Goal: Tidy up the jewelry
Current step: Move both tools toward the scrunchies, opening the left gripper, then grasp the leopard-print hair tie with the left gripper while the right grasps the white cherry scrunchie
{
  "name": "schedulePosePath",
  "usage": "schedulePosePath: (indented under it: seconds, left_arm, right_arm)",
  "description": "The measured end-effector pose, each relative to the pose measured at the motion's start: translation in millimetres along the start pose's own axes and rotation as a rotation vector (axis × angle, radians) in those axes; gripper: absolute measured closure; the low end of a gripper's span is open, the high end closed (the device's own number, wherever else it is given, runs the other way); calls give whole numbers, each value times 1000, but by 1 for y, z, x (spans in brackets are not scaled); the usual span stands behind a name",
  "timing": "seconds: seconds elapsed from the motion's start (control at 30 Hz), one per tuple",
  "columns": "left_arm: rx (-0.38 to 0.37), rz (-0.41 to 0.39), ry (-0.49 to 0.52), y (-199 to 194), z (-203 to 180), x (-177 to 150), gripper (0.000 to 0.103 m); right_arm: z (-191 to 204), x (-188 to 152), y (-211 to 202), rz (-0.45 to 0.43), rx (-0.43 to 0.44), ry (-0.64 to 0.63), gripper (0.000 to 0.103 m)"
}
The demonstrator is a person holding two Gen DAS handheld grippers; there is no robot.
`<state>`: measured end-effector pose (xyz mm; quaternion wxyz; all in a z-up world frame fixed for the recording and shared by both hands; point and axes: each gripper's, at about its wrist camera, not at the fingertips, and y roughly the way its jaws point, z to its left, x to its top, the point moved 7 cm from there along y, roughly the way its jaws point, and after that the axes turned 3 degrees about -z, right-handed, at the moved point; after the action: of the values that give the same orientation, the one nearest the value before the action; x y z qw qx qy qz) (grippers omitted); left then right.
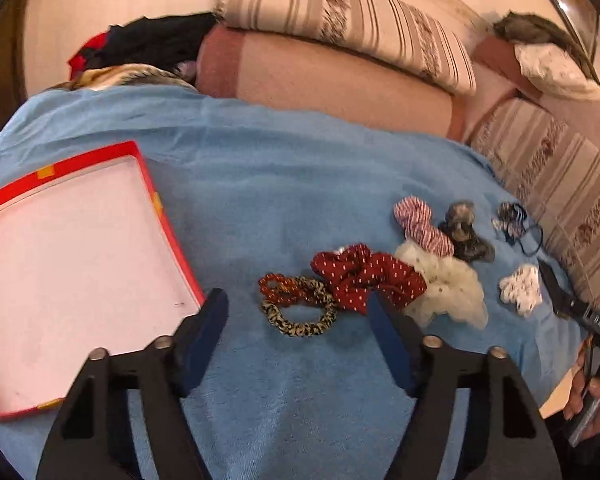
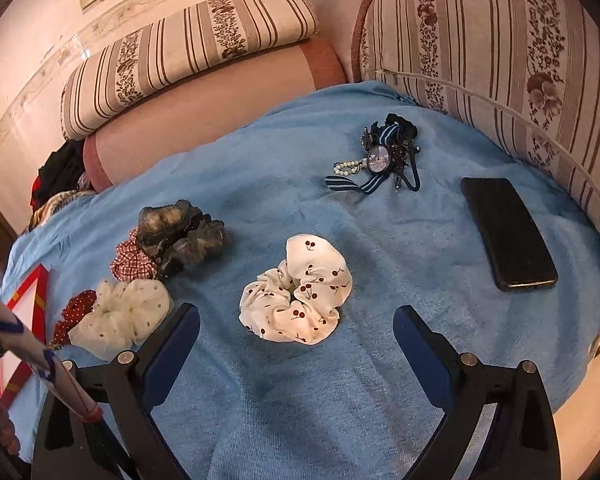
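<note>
Left wrist view: the left hand-held gripper (image 1: 296, 344) hangs over a light blue terry towel (image 1: 260, 168) with its jaws apart and nothing between them. No earlier look is given, so only the gap can be told. Just beyond the blue fingertips, at 12 o'clock, a leopard-print fabric hair tie (image 1: 300, 316) lies touching an amber beaded bracelet (image 1: 280, 286). At 1 o'clock a dark red scrunchie with white dots (image 1: 364, 272) overlaps a cream sheer scrunchie (image 1: 452, 288). Farther out at 1 o'clock lie a red-and-white striped scrunchie (image 1: 420, 224) and a grey-black mottled scrunchie (image 1: 466, 236). At 9 o'clock a shallow red cardboard box lid with a pale pink inside (image 1: 172, 248) rests on the towel, nothing in it. At 3 o'clock the right hand-held gripper (image 1: 568, 300) shows, held by a hand (image 1: 588, 396).

Right wrist view: the right hand-held gripper (image 2: 296, 332) stands wide open, gripping nothing. A white scrunchie printed with red cherries (image 2: 296, 292) lies on the towel at 12 o'clock, just beyond the tips and clear of both. At 1 o'clock, well apart, sits a tangle of a blue-striped ribbon, pale beads and dark bands (image 2: 380, 156). A black smartphone (image 2: 508, 232) lies at 2 o'clock beside a striped floral cushion (image 2: 500, 48).
</note>
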<state>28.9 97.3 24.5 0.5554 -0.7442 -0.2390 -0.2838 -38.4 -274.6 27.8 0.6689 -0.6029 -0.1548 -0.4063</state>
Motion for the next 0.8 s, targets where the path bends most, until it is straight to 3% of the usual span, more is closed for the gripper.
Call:
schedulePosePath:
  seconds: [0.17, 0.43, 0.63, 0.77, 0.8]
  left_arm:
    - [-23, 71, 109, 19, -23, -19, 60]
    - [-51, 135, 112, 37, -23, -34, 86]
    - [-8, 138, 137, 47, -25, -35, 87]
    - [1, 147, 126, 53, -24, -35, 68]
    - [5, 149, 133, 54, -25, -35, 68]
  right_arm:
    - [-1, 0, 1, 4, 18, 19, 3]
    - [5, -1, -2, 3, 52, 17, 3]
    - [5, -2, -2, 6, 64, 22, 3]
    - [4, -2, 0, 11, 67, 30, 3]
    - [4, -2, 0, 12, 68, 31, 3]
